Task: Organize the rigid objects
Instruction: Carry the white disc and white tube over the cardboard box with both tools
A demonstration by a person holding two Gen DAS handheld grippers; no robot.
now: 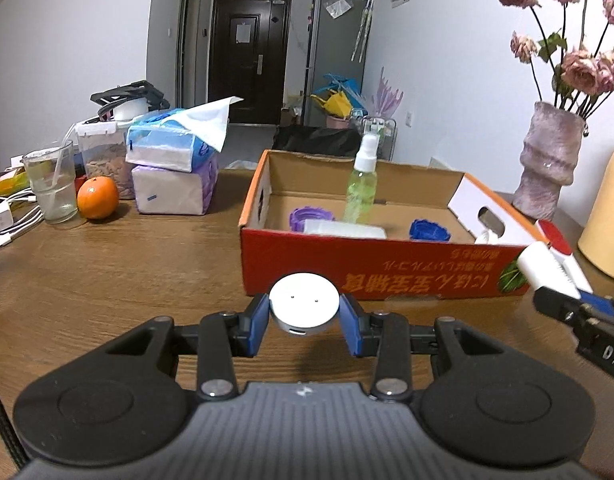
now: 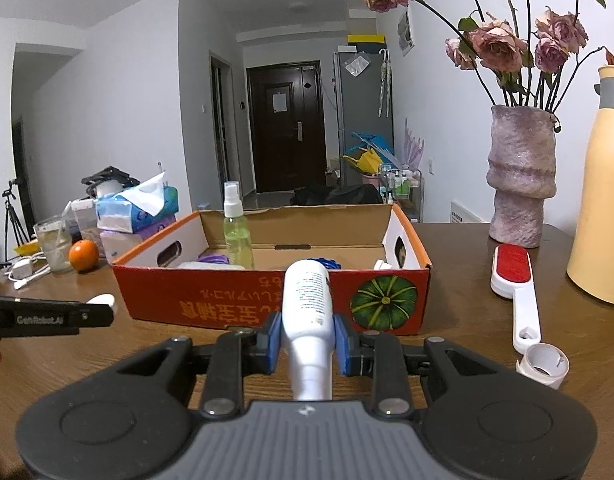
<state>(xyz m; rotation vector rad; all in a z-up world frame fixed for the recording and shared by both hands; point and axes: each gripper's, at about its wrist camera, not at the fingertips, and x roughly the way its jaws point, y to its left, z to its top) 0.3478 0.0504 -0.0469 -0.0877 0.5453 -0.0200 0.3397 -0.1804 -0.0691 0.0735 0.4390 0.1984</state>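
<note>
**Both grippers loaded, in front of the box**

Left gripper [image 1: 305, 316], bottom centre of the left wrist view: blue pads clenched on a white round puck [image 1: 304, 305], level, lifted above the wooden table [image 1: 127, 280], just short of the red cardboard box [image 1: 387, 268]. Right gripper [image 2: 307, 338], bottom centre of the right wrist view: clamped on a white bottle [image 2: 309, 300], lying along the fingers, neck toward camera, base pointing at the box front.

Box contents partly hidden by the front wall: green spray bottle [image 1: 363, 184] upright; purple item [image 1: 309, 216], blue item [image 1: 429, 230] and a white object only partly visible.

Left view catches the right gripper at right edge, cut off. Only the right view shows the lint brush [image 2: 513, 284] whole and a tape roll [image 2: 543, 364], lower right.
</note>
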